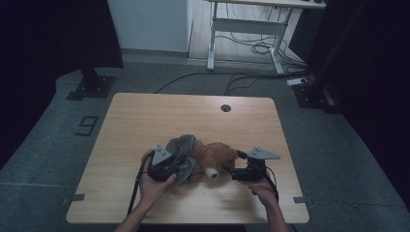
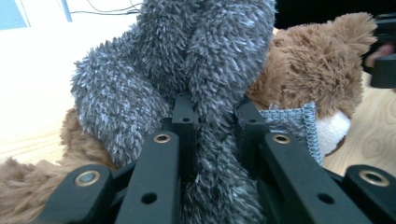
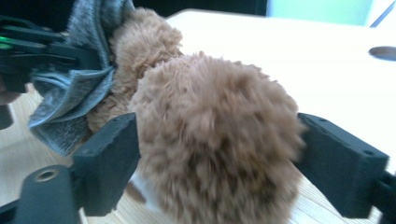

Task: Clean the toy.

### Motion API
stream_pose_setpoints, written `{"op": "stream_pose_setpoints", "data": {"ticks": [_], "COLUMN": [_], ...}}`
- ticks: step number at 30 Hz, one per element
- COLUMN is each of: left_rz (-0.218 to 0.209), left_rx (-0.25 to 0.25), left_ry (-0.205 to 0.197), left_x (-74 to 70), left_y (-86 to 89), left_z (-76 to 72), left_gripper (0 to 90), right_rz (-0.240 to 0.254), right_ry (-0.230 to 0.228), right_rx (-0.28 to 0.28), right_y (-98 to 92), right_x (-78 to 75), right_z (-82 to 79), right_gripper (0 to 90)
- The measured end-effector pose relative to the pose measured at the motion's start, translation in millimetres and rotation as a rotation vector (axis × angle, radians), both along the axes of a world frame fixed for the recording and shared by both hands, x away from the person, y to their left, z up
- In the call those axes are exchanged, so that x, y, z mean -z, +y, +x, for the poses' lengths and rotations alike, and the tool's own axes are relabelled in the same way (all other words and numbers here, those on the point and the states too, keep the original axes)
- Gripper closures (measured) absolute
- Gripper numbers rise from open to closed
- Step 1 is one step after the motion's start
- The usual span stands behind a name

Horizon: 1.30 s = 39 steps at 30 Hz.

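Observation:
A brown plush bear [image 1: 212, 155] lies on the wooden table [image 1: 145, 116], near the front edge. A fuzzy grey garment [image 1: 181, 146] is draped over its left side. My left gripper [image 1: 175, 167] is shut on a fold of that grey garment [image 2: 210, 70], which runs between its two jaws [image 2: 215, 109]; the bear's brown fur [image 2: 317, 70] shows behind. My right gripper [image 1: 227, 169] is at the bear's right. Its jaws [image 3: 217, 140] stand wide on either side of the bear's round furry part [image 3: 215, 102], just brushing the fur. The left gripper [image 3: 46, 56] and grey garment [image 3: 74, 93] show beyond.
A round cable hole [image 1: 226, 108] sits near the table's far edge. Behind the table stands a white desk frame [image 1: 246, 29] with cables on the floor. Black stand bases [image 1: 92, 87] flank the table on a grey floor.

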State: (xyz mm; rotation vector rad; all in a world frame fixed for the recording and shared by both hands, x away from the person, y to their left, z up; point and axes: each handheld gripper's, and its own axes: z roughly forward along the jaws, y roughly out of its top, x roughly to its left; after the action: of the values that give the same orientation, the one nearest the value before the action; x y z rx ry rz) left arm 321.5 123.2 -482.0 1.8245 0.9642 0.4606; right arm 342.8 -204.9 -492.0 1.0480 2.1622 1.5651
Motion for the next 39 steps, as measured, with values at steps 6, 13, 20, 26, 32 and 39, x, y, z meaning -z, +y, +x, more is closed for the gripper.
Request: {"op": "stream_pose_setpoints", "data": {"ticks": [6, 13, 20, 26, 32, 39], "left_rz": [-0.01, -0.031, -0.054, -0.084, -0.119, -0.083], "left_rx": [0.014, 0.039, 0.046, 0.037, 0.062, 0.162], "left_ry": [0.007, 0.022, 0.036, 0.047, 0.004, -0.042], "left_x": [2.8, 6.7, -0.3, -23.0, -51.4, -76.3], "left_y": [3.7, 4.9, 5.9, 4.8, -6.1, -61.6], "left_z": [-7.2, -15.0, -20.1, -6.8, -3.3, -0.5], "left_gripper": [74.5, 74.5, 74.2, 74.2, 74.1, 74.0], "right_rz": [-0.095, -0.06, -0.033, -0.04, -0.051, -0.052], "right_ry": [0.096, 0.173, 0.148, 0.107, 0.083, 0.08], "right_rx": [-0.018, 0.006, 0.012, 0.015, 0.033, 0.036], "right_y": [26.2, 21.6, 21.0, 25.5, 29.2, 30.2], "right_x": [14.2, 28.3, 38.8, 38.0, 37.5, 37.4], "right_z": [18.9, 19.9, 10.3, 9.4, 9.3, 8.9], "right_gripper": [4.7, 6.5, 15.7, 29.9, 32.1, 32.1]}}
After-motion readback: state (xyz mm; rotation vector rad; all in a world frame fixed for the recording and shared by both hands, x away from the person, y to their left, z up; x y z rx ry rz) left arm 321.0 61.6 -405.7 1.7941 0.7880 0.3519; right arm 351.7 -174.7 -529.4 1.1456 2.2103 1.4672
